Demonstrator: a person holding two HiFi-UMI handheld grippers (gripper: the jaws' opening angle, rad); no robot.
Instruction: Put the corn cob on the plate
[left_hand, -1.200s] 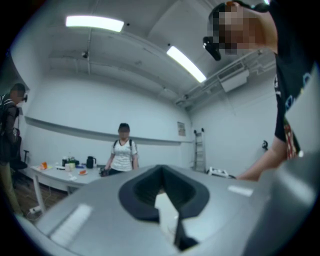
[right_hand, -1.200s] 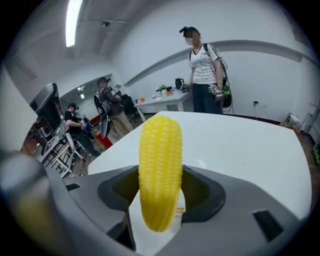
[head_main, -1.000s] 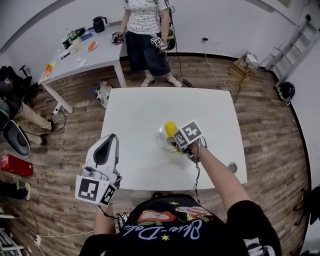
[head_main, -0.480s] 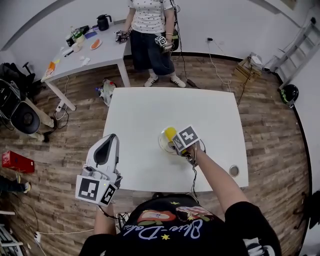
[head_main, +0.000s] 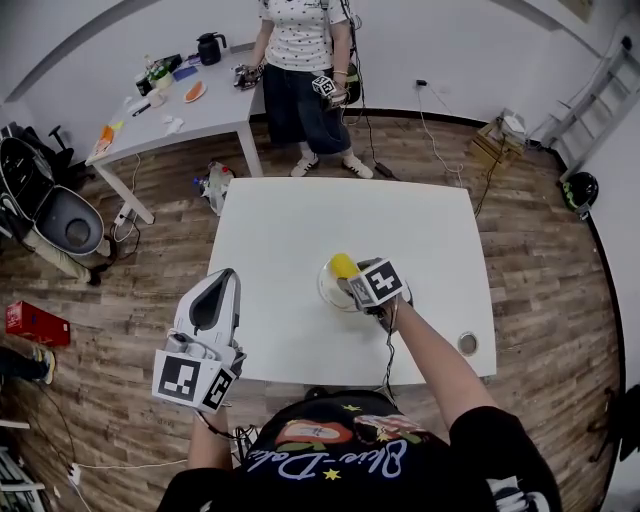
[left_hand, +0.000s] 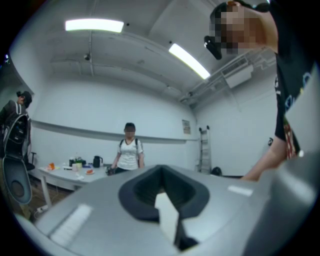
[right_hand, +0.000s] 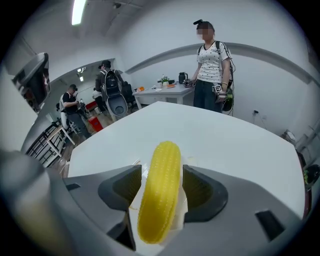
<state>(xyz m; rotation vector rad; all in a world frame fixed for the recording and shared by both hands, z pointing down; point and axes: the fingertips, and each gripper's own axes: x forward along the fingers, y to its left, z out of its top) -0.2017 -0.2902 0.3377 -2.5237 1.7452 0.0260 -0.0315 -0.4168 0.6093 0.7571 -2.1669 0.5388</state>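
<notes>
**Left gripper view.** Your left claw (left_hand: 165, 212) fills the lower frame from 4 to 8 o'clock, grey shell foremost. Its jaws stand together with nothing between them. Above it, near centre, a standing person (left_hand: 129, 151) in a white top faces you. At 9 o'clock, a bench (left_hand: 60, 176) carries a dark kettle (left_hand: 97, 161) and small items too small to tell. A ladder (left_hand: 203, 149) stands against the wall toward 3 o'clock. Light strips (left_hand: 94, 25) cross the ceiling at 11 and 1 o'clock. Your forearm (left_hand: 267, 160) enters at 4 o'clock.

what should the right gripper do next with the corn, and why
Probably ease it down a touch and open the jaws. The right gripper is shut on the corn cob, which is already over the plate, so letting go looks like the only step left.
</notes>
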